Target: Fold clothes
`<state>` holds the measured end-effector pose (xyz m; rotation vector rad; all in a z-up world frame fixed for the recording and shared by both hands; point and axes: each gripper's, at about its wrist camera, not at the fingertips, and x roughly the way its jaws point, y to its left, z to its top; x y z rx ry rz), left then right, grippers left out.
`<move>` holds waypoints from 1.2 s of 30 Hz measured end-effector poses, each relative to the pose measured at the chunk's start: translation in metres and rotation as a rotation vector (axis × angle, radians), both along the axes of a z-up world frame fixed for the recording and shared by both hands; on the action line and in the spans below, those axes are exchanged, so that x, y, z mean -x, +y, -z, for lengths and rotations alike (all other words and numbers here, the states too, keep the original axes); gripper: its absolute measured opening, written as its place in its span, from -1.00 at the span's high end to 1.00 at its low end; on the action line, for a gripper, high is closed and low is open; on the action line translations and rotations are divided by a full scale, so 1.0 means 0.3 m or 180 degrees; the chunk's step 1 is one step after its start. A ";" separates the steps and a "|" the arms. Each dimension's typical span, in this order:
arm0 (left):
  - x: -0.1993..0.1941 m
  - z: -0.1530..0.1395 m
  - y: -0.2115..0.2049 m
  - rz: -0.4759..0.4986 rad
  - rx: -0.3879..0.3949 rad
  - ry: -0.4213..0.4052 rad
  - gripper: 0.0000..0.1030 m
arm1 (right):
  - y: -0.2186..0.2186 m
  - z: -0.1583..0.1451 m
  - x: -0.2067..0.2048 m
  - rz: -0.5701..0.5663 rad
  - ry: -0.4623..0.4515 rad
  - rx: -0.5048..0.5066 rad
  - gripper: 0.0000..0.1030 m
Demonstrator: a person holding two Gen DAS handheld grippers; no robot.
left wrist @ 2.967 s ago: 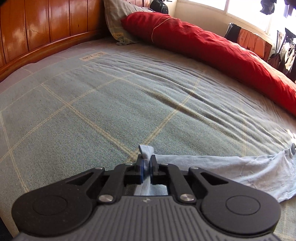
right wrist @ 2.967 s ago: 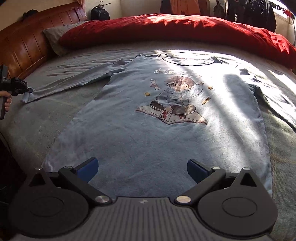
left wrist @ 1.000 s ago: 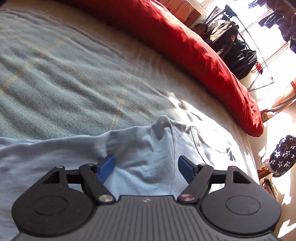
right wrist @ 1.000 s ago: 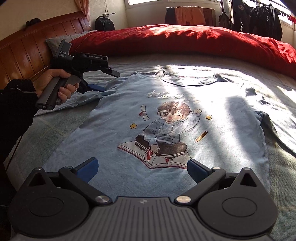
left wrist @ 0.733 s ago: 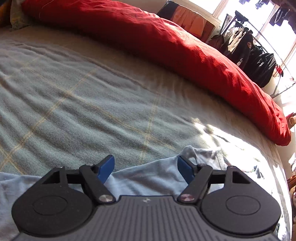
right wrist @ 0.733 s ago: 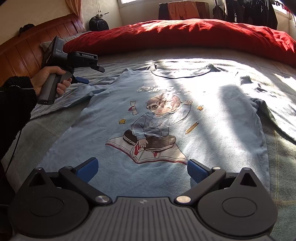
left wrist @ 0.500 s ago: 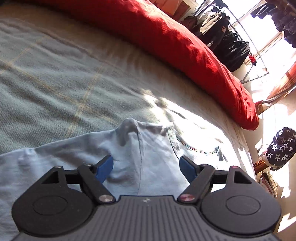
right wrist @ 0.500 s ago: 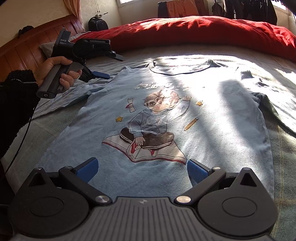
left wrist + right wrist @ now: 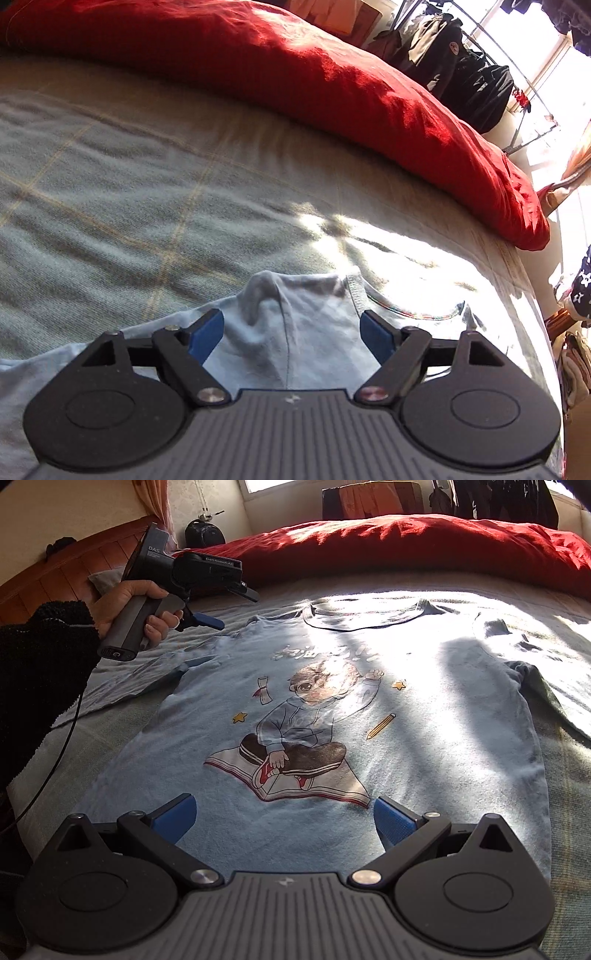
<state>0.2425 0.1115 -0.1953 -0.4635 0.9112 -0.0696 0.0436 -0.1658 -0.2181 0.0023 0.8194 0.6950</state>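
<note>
Left gripper (image 9: 291, 334) has let go of the sleeve cuff and swung over to the shoulder, jaws now wide.

Right gripper (image 9: 282, 821) hangs open too, just above the hem of the blue shirt (image 9: 424, 738), which lies flat and face-up ahead on the bed (image 9: 110, 177). Looks like the sleeve fold; next is pinching that shoulder bump between the left pads.

1. The left gripper (image 9: 291, 332) has its jaws spread wide, gripping nothing.
2. A hand (image 9: 138, 603) in a dark sleeve (image 9: 40, 657) grips its handle.
3. The right gripper (image 9: 282, 818) is likewise spread wide and empty.
</note>
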 end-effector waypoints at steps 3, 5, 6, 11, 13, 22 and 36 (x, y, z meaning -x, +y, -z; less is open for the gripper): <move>-0.045 0.033 -0.055 0.0138 -0.0107 0.0190 -0.59 | 0.000 0.001 -0.001 -0.0009 -0.0012 0.0009 -1.00; -0.089 0.065 -0.081 0.0154 -0.0332 0.0269 -0.59 | -0.001 0.001 -0.001 -0.0024 -0.0017 0.0017 -1.00; -0.111 0.081 -0.093 0.0160 -0.0449 0.0307 -0.59 | -0.002 0.001 0.000 -0.0032 -0.0018 0.0017 -1.00; -0.221 0.079 -0.103 -0.0025 -0.1001 0.0252 -0.60 | -0.004 0.004 0.002 -0.0045 -0.0027 0.0014 -1.00; -0.207 0.046 -0.094 -0.0078 -0.0983 0.0190 -0.60 | -0.005 0.003 0.007 -0.0042 -0.0038 0.0017 -1.00; -0.119 0.014 -0.201 0.0400 -0.0562 0.0175 -0.66 | -0.014 0.011 0.013 -0.0051 -0.0058 0.0000 -1.00; -0.012 -0.079 -0.105 0.0360 -0.0739 0.0099 -0.66 | -0.055 -0.029 0.056 0.0115 -0.0027 -0.0080 -1.00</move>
